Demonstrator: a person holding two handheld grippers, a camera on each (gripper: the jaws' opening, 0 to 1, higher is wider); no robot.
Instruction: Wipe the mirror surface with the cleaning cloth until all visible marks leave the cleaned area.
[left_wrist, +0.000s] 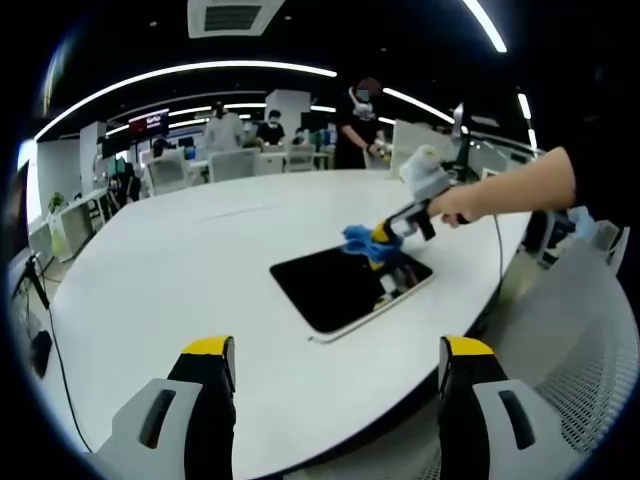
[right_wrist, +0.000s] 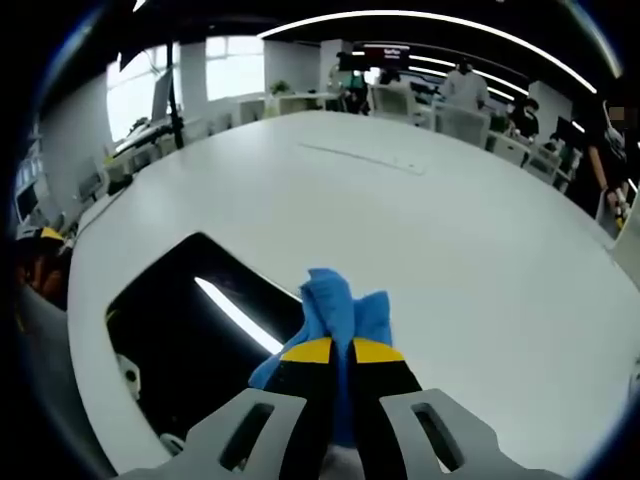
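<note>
Left gripper view, nearest first: left gripper (left_wrist: 338, 362) low in the picture, two yellow-tipped jaws spread wide with nothing between them, hanging over the near edge of the white table (left_wrist: 180, 265). One table, large and rounded.

Beyond the jaws: one mirror (left_wrist: 340, 287), a dark rectangle with a pale rim, lying flat on the table toward its right side. On the mirror's far right corner, one blue cleaning cloth (left_wrist: 366, 243), bunched, pressed down on the glass by the right gripper (left_wrist: 383, 235), which a hand (left_wrist: 462, 203) brings in from the right.

Right gripper view, same spot seen close: right gripper (right_wrist: 333, 352) with jaws drawn nearly together, pinching the cleaning cloth (right_wrist: 345, 310). Cloth sits at the edge of the mirror (right_wrist: 190, 340), partly on the glass, partly on the table (right_wrist: 400, 220). One bright streak, a ceiling light reflected, crosses the dark glass. Marks on the glass: cannot tell.

Far side: white chairs (left_wrist: 232, 162) and desks past the table, several people (left_wrist: 355, 125) standing among them; count uncertain at this distance. Long ceiling light strips (left_wrist: 190, 75) overhead.
</note>
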